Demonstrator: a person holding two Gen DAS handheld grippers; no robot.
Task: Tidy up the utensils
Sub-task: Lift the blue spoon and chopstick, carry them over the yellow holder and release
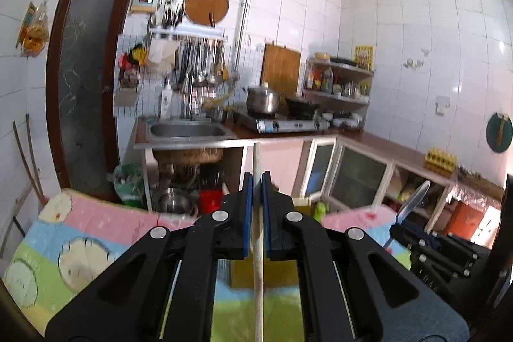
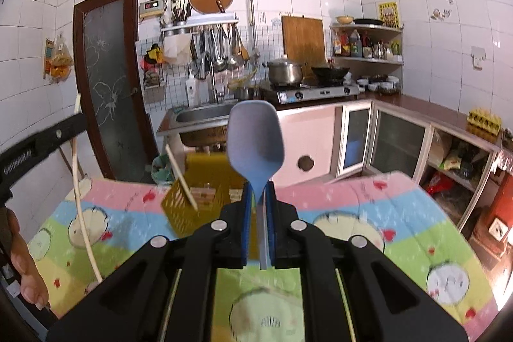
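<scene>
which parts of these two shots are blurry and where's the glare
Left wrist view: the tablecloth near the lens is smeared and the back wall soft, while the tongs and their wooden stick stay sharp; glare on the right wall tiles. Right wrist view: the yellow basket and cloth edge are smeared, the blue spoon slightly soft; fisheye bends both.

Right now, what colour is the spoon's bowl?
Greyish blue spoon, best in the right wrist view.

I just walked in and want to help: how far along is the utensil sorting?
Done: one chopstick already leans in the yellow basket. In hand: the left gripper is shut on a second chopstick, and the right gripper is shut on the blue spoon. Left: dropping both into the basket.
</scene>
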